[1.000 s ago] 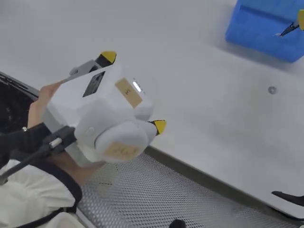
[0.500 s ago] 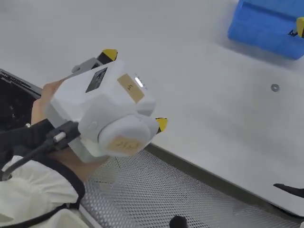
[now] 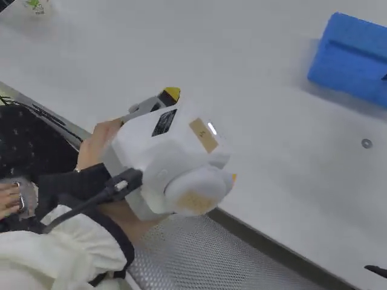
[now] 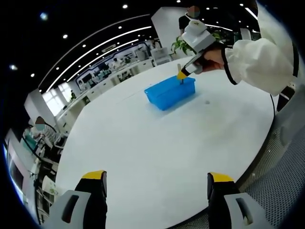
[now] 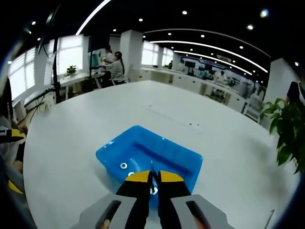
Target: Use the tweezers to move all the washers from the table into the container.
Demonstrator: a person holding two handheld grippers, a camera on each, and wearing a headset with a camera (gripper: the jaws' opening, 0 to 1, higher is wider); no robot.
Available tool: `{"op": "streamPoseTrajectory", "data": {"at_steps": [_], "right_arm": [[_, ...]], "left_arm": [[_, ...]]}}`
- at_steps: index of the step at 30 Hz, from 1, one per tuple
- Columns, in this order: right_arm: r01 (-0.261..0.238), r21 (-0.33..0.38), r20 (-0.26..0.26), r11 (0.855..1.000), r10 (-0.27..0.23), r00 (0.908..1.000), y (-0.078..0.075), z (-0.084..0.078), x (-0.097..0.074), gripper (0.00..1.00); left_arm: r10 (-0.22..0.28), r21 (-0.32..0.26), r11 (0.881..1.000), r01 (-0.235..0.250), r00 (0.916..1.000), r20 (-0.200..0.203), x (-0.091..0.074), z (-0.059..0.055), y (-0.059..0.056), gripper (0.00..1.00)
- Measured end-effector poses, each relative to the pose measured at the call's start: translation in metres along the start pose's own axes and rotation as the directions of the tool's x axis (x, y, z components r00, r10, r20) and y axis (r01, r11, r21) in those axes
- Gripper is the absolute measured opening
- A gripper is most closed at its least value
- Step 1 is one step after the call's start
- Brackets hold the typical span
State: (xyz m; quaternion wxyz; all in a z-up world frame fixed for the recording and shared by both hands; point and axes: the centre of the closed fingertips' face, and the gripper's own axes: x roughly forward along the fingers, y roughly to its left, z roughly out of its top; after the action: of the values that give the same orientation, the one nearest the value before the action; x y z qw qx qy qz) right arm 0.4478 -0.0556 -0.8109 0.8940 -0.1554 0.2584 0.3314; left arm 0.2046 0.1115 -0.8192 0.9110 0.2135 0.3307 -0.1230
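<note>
Right gripper view first, says one: where does the right gripper (image 5: 151,175) stand?

Low centre of the frame, answers the other, jaws pressed together on the tweezers (image 5: 151,166), whose thin tips point down into the blue container (image 5: 143,150). At least one washer in the container (image 5: 123,165) lies on its floor. Whether the tips carry anything cannot be told.

And the left gripper (image 4: 156,179)?

Jaws wide apart and empty, at the near edge of the white surface (image 4: 143,143), well apart from the container.

Is the job finished?

Likely not. Head view has a washer on the surface (image 3: 366,143) at the right edge of the frame, below the container, lying flat and alone.

What could go wrong?

That washer looks thin and flat on a smooth top, so tips that come in too steep may push it into a skid instead of getting under it. Tweezers held in a gripper can also twist between the jaws, so the tips cross and flick it away. A release above the rim could bounce it back out.
</note>
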Motion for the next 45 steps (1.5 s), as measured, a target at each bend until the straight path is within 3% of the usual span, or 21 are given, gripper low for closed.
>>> {"op": "streamPoseTrajectory", "data": {"at_steps": [5, 10, 15, 18, 24, 26, 31, 36, 39, 45], "right_arm": [[0.009, -0.045, -0.02, 0.999, -0.01, 0.9998, 0.009, 0.001, -0.001, 0.01], [0.011, -0.066, -0.024, 0.998, -0.013, 0.9996, 0.013, 0.002, -0.001, 0.01], [0.025, -0.065, -0.026, 0.998, -0.027, 0.9993, 0.009, 0.002, -0.001, 0.01], [0.042, 0.0, -0.023, 0.999, -0.042, 0.9989, 0.005, 0.003, -0.003, 0.01], [0.082, 0.071, -0.032, 0.994, -0.08, 0.9963, -0.005, 0.002, -0.004, 0.01], [0.113, 0.078, -0.047, 0.991, -0.109, 0.9929, -0.012, -0.001, -0.003, 0.01], [0.151, 0.185, -0.064, 0.971, -0.141, 0.9879, -0.019, -0.006, -0.006, 0.01], [0.169, 0.211, -0.079, 0.963, -0.156, 0.9846, -0.023, -0.006, -0.001, 0.01], [0.178, 0.204, -0.079, 0.963, -0.165, 0.983, -0.024, -0.003, 0.002, 0.01], [0.181, 0.199, -0.071, 0.963, -0.17, 0.9828, -0.026, -0.001, 0.008, 0.01]], "left_arm": [[-0.001, -0.008, 1.0, 0.001, 1.0, -0.005, -0.001, -0.002, 0.0, 0.89], [-0.007, -0.025, 1.0, 0.007, 0.9998, 0.021, -0.002, 0.003, 0.001, 0.89], [0.008, -0.057, 0.998, -0.009, 0.9999, -0.009, 0.0, -0.004, 0.006, 0.9], [0.019, -0.061, 0.998, -0.018, 0.9996, 0.018, -0.003, 0.0, 0.008, 0.89], [0.028, -0.064, 0.998, -0.028, 0.9996, 0.008, -0.002, -0.003, 0.009, 0.88], [0.024, -0.057, 0.998, -0.023, 0.9996, 0.018, -0.002, -0.003, 0.009, 0.88], [0.017, -0.039, 0.999, -0.017, 0.9996, 0.022, -0.002, -0.002, 0.006, 0.87], [0.007, -0.017, 1.0, -0.006, 0.9995, 0.031, -0.002, 0.001, 0.004, 0.86], [-0.048, -0.004, 0.999, 0.048, 0.9981, 0.039, -0.002, 0.004, -0.005, 0.85], [-0.08, -0.004, 0.997, 0.08, 0.9962, 0.036, -0.002, 0.005, -0.01, 0.84]]}}
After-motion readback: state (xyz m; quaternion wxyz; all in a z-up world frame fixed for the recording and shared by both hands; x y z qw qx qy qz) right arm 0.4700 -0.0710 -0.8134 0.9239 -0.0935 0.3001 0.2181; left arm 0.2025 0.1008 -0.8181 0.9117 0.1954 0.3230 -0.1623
